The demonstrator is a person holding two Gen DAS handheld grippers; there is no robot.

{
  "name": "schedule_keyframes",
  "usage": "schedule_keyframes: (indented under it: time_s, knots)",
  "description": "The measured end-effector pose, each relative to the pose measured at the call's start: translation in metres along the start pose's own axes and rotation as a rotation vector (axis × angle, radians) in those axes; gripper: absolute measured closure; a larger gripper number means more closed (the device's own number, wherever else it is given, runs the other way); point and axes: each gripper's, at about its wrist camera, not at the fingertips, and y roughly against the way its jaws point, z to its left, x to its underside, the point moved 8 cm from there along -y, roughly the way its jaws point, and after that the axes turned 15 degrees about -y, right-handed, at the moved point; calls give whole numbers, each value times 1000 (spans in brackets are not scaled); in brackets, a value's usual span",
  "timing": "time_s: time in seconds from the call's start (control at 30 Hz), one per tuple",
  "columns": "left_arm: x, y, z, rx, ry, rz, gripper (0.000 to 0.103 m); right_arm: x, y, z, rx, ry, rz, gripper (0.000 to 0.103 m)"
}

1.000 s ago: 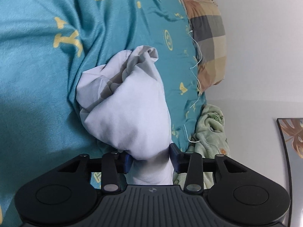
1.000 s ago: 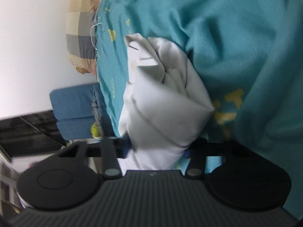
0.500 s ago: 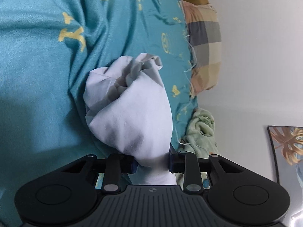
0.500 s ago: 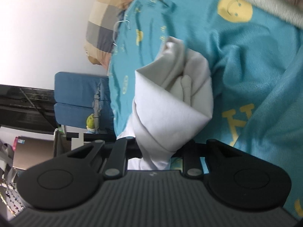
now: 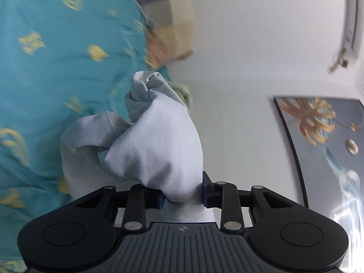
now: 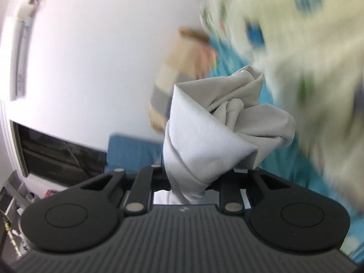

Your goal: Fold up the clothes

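Above the teal bedspread, I've got both grippers, left gripper and right gripper, clamped on the bunched white garment, which balloons straight ahead of each.

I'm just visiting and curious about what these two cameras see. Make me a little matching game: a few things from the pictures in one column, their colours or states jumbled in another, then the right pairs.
Things:
1. white garment
2. bed cover
3. pillow
4. framed picture

Descriptions:
A. checked in grey, tan and peach
B. bunched up, pinched by the left gripper and the right gripper
C. golden leaves on grey, on the wall
D. teal with yellow motifs

Pairs: 1-B, 2-D, 3-A, 4-C
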Motion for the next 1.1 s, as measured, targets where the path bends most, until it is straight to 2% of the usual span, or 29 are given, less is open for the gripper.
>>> schedule_keyframes:
  time_s: [0.03, 0.13, 0.23, 0.27, 0.3, 0.4, 0.57, 0.7, 0.83, 0.87, 0.9, 0.97, 1.1]
  knots:
    - [4, -23, -15, 25, -11, 18, 71, -22, 7, 10, -9, 19, -29, 79]
    - [43, -96, -61, 100, -42, 68, 71, -85, 28, 39, -35, 79, -114, 79]
    - [66, -161, -95, 179, -92, 114, 71, -139, 46, 52, -52, 173, -189, 79]
    - [80, -200, -101, 202, -118, 128, 71, -154, 53, 50, -56, 198, -211, 79]
    - [91, -216, -103, 220, -144, 141, 71, -167, 59, 46, -58, 220, -233, 79]
    - [130, -284, -79, 241, -195, 200, 71, -200, 79, 21, -27, 253, -289, 79]
    - [198, -305, -11, 130, -222, 345, 71, -205, 95, -67, 181, 180, -283, 79]
    - [223, -305, 16, 88, -231, 371, 63, -202, 97, -116, 212, 42, -266, 79]
    - [234, -306, 15, 43, -298, 377, 54, -201, 92, -113, 237, 33, -276, 76]
    - [236, -304, 11, 28, -325, 381, 45, -199, 93, -111, 247, 38, -273, 76]
    - [239, -302, 7, 13, -358, 388, 37, -196, 94, -109, 256, 44, -267, 74]
    - [239, -292, -2, -25, -434, 392, 29, -188, 100, -101, 267, 50, -264, 71]
    - [230, -260, -22, -88, -593, 368, 19, -165, 126, -86, 294, 109, -282, 67]
